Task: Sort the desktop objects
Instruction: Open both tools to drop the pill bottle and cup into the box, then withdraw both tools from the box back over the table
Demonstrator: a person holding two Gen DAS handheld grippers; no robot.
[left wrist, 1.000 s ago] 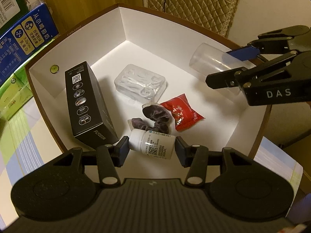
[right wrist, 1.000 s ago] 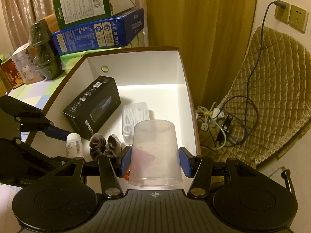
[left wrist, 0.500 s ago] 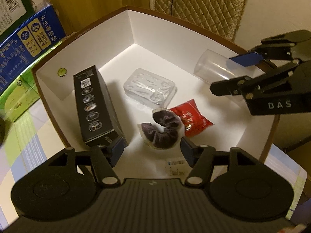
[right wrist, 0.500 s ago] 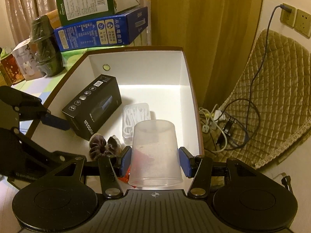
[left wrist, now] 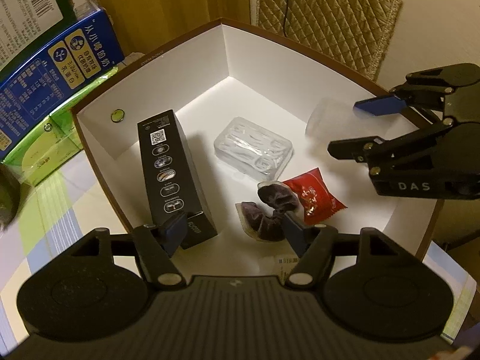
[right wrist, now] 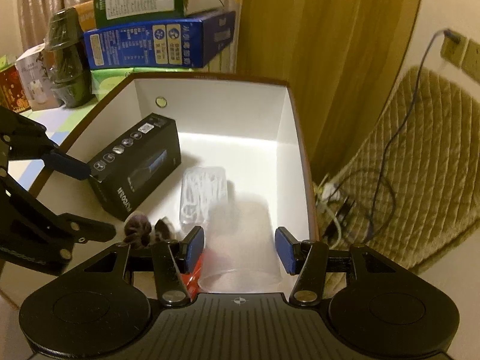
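Inside the white box [left wrist: 192, 72], close under the left gripper [left wrist: 232, 231], the small white bottle [left wrist: 280, 265] is lying on the floor with only its label end showing past the gripper body. A second ago it was clamped between the blue pads; the jaws have just been opening and are now standing wide with nothing between them, so that item looks delivered. The left gripper is hanging just beside the black carton [left wrist: 172, 174] on one side and the dark scrunchie [left wrist: 271, 213] on the other, the red sachet [left wrist: 313, 196] and clear plastic case [left wrist: 253, 148] lying beyond.

The right gripper [right wrist: 240, 253] is holding the clear plastic cup [right wrist: 240, 246] between its pads, over the box's right-hand part, as it did a second ago; the cup seems next to go down. The floor along the right wall [right wrist: 292, 150] is looking the most open. The brown rim is running near that gripper, with a drop past it to a tangle of cables [right wrist: 357, 198], so a release should stay well inside.
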